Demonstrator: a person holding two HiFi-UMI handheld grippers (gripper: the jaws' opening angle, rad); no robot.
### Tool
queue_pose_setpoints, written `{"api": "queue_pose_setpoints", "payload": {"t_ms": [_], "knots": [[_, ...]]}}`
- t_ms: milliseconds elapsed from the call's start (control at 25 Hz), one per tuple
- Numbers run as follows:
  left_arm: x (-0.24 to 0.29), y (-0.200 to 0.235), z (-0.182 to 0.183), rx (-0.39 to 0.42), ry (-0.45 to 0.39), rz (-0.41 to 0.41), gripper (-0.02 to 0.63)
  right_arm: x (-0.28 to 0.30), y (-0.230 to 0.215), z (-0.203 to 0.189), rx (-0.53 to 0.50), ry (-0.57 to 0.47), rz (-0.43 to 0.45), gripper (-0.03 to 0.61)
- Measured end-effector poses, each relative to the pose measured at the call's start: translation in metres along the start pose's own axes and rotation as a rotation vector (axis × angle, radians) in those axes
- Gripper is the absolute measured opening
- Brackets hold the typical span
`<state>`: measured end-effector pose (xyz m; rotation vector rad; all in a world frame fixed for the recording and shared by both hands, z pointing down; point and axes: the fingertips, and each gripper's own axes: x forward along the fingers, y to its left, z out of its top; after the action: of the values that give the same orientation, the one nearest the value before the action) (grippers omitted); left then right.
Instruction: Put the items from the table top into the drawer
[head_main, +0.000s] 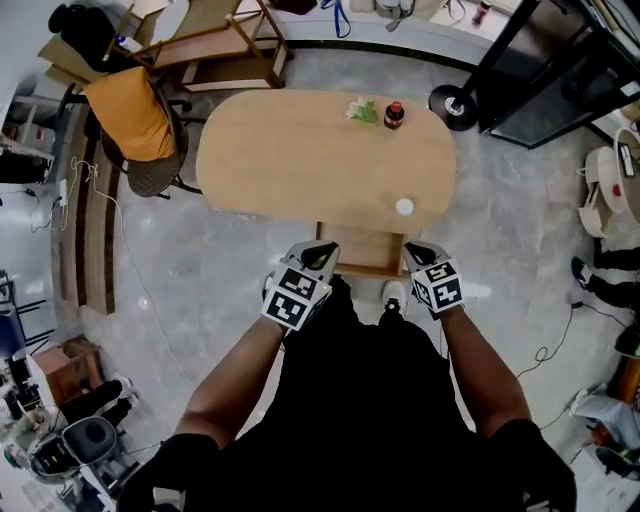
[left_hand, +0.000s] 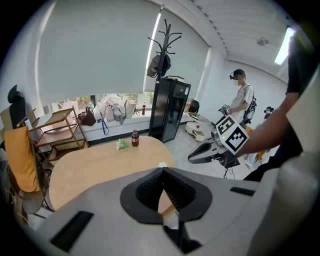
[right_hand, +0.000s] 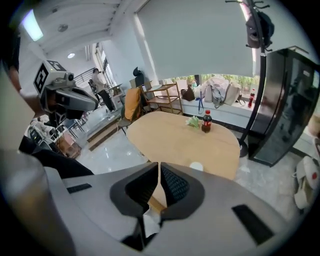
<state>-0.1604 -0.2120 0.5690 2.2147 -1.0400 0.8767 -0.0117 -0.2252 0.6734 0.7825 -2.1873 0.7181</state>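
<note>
On the oval wooden table (head_main: 300, 160) a small cola bottle (head_main: 394, 115) stands at the far edge. A green packet (head_main: 362, 110) lies next to it. A white round lid-like thing (head_main: 404, 207) sits near the front edge. A wooden drawer (head_main: 360, 250) juts out from under the table's near side. My left gripper (head_main: 322, 247) and right gripper (head_main: 418, 248) hover either side of that drawer, short of the table top. Both have their jaws together and hold nothing. The left gripper view shows its tips (left_hand: 163, 170) closed, with the bottle (left_hand: 134, 138) far off. The right gripper (right_hand: 158, 165) is likewise shut.
A chair draped in orange cloth (head_main: 130, 120) stands left of the table, and a wooden rack (head_main: 220, 45) behind it. A coat stand base (head_main: 455, 105) and a black cabinet (left_hand: 170, 107) are at the far right. A person (left_hand: 243, 100) stands beyond the cabinet.
</note>
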Motion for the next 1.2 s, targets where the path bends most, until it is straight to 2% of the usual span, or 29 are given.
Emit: {"api": "queue_pose_setpoints", "payload": {"t_ms": [120, 240, 320, 400, 520, 680, 720, 1200], "knots": [[0.019, 0.020, -0.006, 0.030, 0.042, -0.066, 0.002, 0.033, -0.022, -0.008, 0.088, 0.024, -0.065, 0.005], [0.043, 0.046, -0.012, 0.056, 0.068, -0.094, 0.002, 0.076, -0.064, -0.002, 0.081, 0.047, -0.153, 0.006], [0.050, 0.054, -0.026, 0.072, 0.109, -0.130, 0.002, 0.096, -0.078, -0.013, 0.099, 0.084, -0.203, 0.016], [0.055, 0.061, -0.039, 0.081, 0.146, -0.163, 0.002, 0.114, -0.085, -0.027, 0.139, 0.122, -0.235, 0.097], [0.069, 0.080, -0.044, 0.077, 0.158, -0.168, 0.002, 0.145, -0.108, -0.036, 0.154, 0.171, -0.269, 0.120], [0.078, 0.095, -0.047, 0.068, 0.168, -0.180, 0.002, 0.174, -0.131, -0.056, 0.156, 0.275, -0.315, 0.250], [0.079, 0.097, -0.049, 0.071, 0.173, -0.184, 0.002, 0.180, -0.135, -0.059, 0.156, 0.289, -0.321, 0.259], [0.085, 0.091, -0.067, 0.082, 0.221, -0.225, 0.002, 0.207, -0.157, -0.073, 0.177, 0.352, -0.332, 0.262]]}}
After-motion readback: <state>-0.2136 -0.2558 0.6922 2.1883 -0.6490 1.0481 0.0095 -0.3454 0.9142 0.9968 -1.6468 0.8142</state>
